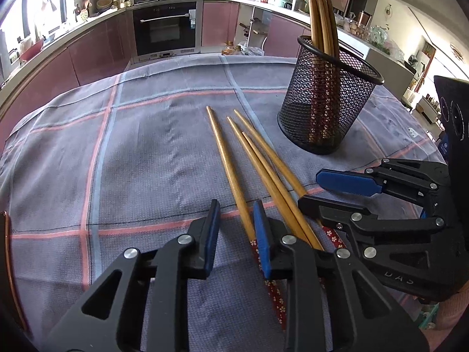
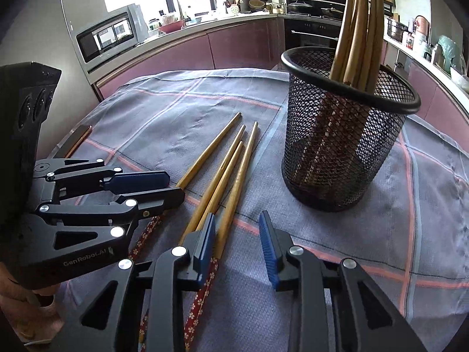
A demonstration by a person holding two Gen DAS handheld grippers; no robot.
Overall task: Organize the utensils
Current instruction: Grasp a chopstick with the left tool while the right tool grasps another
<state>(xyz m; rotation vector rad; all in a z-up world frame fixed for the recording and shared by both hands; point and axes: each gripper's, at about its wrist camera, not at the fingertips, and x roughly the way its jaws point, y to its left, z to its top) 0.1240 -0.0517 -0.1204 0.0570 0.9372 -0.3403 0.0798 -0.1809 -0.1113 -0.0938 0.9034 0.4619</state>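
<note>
Several wooden chopsticks (image 1: 255, 164) with red flowered handles lie side by side on the checked cloth, tips pointing away; they also show in the right wrist view (image 2: 222, 173). A black mesh holder (image 1: 325, 99) stands beyond them with several chopsticks upright in it, also seen in the right wrist view (image 2: 343, 135). My left gripper (image 1: 236, 234) is open and empty, low over the leftmost chopstick's handle end. My right gripper (image 2: 239, 246) is open and empty, just right of the chopstick handles. Each gripper shows in the other's view, the right (image 1: 331, 190) and the left (image 2: 164, 186).
The grey cloth (image 1: 146, 161) with pink and blue lines covers the table. A kitchen counter, an oven (image 1: 165, 26) and a microwave (image 2: 108, 33) lie beyond the table edge. A wooden strip (image 2: 77, 140) lies at the cloth's left edge.
</note>
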